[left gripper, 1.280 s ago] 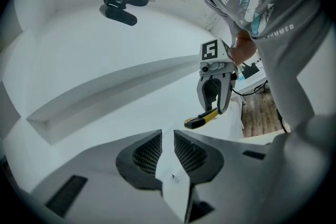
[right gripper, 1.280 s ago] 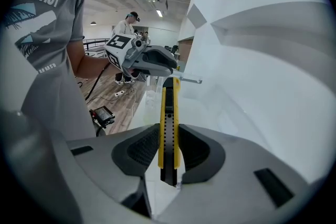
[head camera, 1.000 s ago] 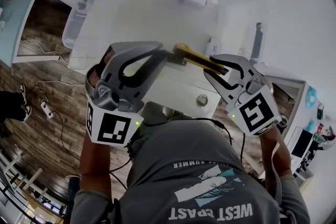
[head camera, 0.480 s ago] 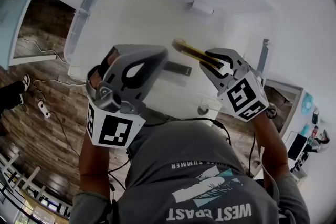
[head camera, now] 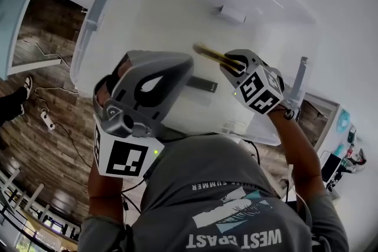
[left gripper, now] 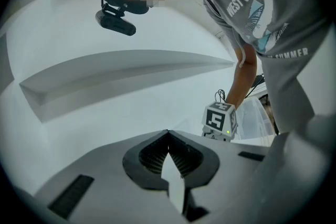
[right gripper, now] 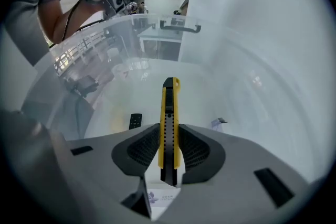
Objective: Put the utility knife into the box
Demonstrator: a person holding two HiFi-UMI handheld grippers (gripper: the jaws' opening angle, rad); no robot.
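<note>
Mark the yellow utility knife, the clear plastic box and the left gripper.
yellow utility knife (right gripper: 169, 107): right gripper view, on its body just beyond the jaws.
clear plastic box (head camera: 97, 3): head view, on the grey latch along its left rim.
left gripper (left gripper: 168, 132): left gripper view, where its closed tips meet.

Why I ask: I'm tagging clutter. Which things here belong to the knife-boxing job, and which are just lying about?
Job:
- knife, gripped in the right tongs
- box

Lying about:
- black slab
- white block
- floor cable
- left tongs, shut and empty
</note>
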